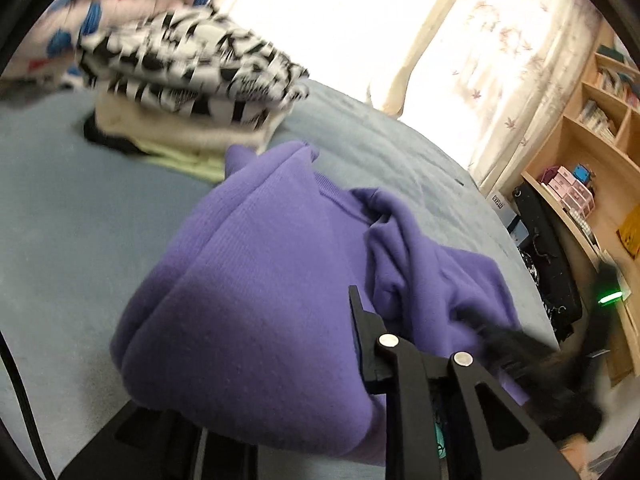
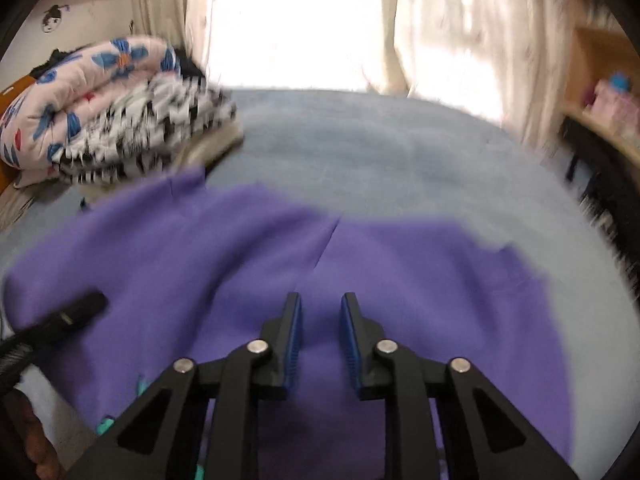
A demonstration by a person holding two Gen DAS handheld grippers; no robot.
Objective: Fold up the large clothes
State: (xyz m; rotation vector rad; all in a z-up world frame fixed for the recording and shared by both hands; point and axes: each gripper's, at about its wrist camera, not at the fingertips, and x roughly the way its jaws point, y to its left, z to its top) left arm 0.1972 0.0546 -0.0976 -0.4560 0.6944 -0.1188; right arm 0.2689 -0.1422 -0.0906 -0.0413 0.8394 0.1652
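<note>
A purple sweatshirt (image 1: 260, 280) lies bunched on a grey-blue bed (image 1: 60, 220), one fold draped over the left gripper (image 1: 316, 344) (its grip cannot be told). The right gripper (image 2: 320, 312) hovers above, fingers narrow, empty. Blurred folded clothes (image 1: 188, 80) are stacked behind.

Sweatshirt (image 2: 280, 264) on bed (image 2: 360, 148), folded stack (image 2: 152, 136) behind left

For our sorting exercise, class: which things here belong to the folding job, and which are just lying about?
Job: purple sweatshirt, blue-grey bed cover.
Lying about: black-and-white folded pile, floral quilt, bookshelf, curtains.
</note>
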